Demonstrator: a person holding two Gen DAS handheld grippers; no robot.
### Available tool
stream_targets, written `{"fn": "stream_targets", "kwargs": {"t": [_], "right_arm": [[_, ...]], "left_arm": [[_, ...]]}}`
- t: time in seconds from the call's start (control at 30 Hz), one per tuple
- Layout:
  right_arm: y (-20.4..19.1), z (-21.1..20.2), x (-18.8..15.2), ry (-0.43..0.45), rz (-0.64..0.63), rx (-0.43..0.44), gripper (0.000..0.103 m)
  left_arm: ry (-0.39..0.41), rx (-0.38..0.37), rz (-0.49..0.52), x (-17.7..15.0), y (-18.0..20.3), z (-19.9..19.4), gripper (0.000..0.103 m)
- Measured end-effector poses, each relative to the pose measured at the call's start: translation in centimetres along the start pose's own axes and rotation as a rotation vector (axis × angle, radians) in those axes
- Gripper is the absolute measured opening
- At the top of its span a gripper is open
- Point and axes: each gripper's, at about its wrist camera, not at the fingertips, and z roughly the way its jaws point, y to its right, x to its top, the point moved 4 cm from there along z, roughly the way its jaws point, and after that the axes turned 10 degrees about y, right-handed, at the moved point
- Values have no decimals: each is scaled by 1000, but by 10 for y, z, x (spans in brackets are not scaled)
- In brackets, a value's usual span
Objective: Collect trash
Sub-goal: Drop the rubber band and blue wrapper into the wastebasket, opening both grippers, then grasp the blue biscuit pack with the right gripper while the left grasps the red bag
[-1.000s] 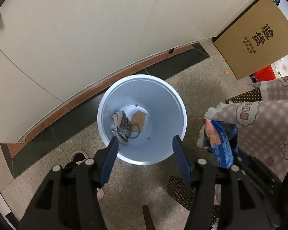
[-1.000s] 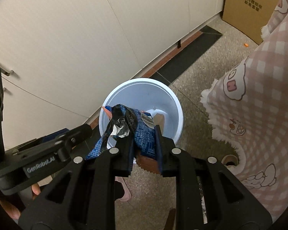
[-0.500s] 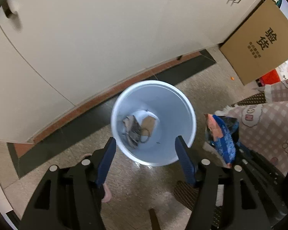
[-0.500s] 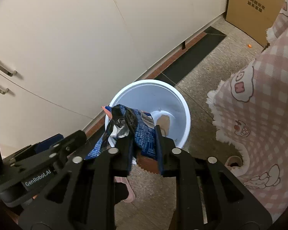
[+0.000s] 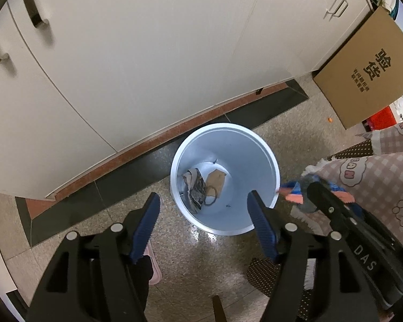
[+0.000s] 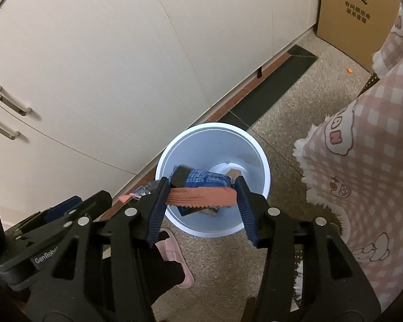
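Right claw (image 6: 200,187) opening, wrapper (image 6: 201,190) between jaws above bin (image 6: 263,166); left claw (image 5: 204,206) opening, empty.

Bin (image 5: 266,158) before cabinets (image 5: 147,53), scraps (image 5: 201,187) inside.

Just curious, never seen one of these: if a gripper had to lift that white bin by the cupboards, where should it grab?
Probably the rim of the white bin, coming straight down from above. It stands upright and open-topped, and its round body looks too wide for the jaws, so one finger would go inside the wall and one outside.
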Motion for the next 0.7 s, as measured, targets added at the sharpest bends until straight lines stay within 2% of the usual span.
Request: {"fn": "stream_targets", "kwargs": {"t": [0.1, 0.5, 0.7], "right_arm": [[-4, -11, 3, 13, 3, 17, 59], [-22, -72, 13, 108, -29, 45, 60], [-21, -92, 9, 123, -58, 3, 60]], "left_arm": [[23, -10, -5, 2, 2, -14, 67], [122, -27, -13, 7, 5, -79, 69], [122, -38, -1, -1, 10, -89, 70]]}}
